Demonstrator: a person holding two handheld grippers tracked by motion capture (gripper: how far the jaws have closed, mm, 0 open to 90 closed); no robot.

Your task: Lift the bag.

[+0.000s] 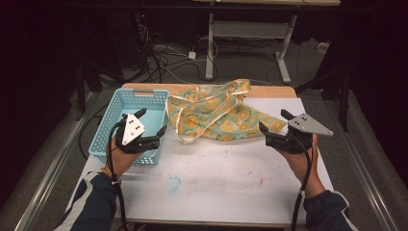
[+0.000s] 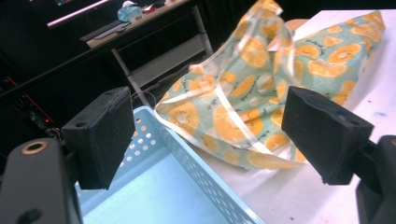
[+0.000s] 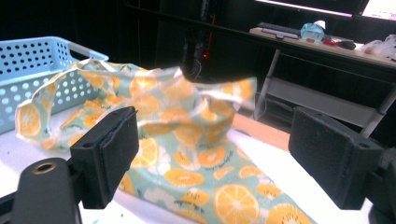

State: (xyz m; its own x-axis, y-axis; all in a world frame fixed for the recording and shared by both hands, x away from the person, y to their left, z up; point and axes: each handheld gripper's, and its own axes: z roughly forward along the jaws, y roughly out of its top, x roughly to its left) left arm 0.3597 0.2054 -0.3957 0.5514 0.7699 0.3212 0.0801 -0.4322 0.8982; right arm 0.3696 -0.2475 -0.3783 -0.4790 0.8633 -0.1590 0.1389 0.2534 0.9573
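We see cloth [image 1: 219,113] mid-frame, long axis left-right; right gripper [image 1: 272,126] nearer than left gripper [image 1: 153,121], both gaping, empty.

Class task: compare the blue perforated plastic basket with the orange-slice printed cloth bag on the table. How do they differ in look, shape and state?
The blue perforated plastic basket is one plain colour; the orange-slice printed cloth bag carries a pattern on pale green. The basket is rigid and rectangular, standing upright; the bag is soft, crumpled and lying slumped. The basket's walls have rows of holes; the bag has cream straps. Both rest on the white table, side by side, and neither is held.
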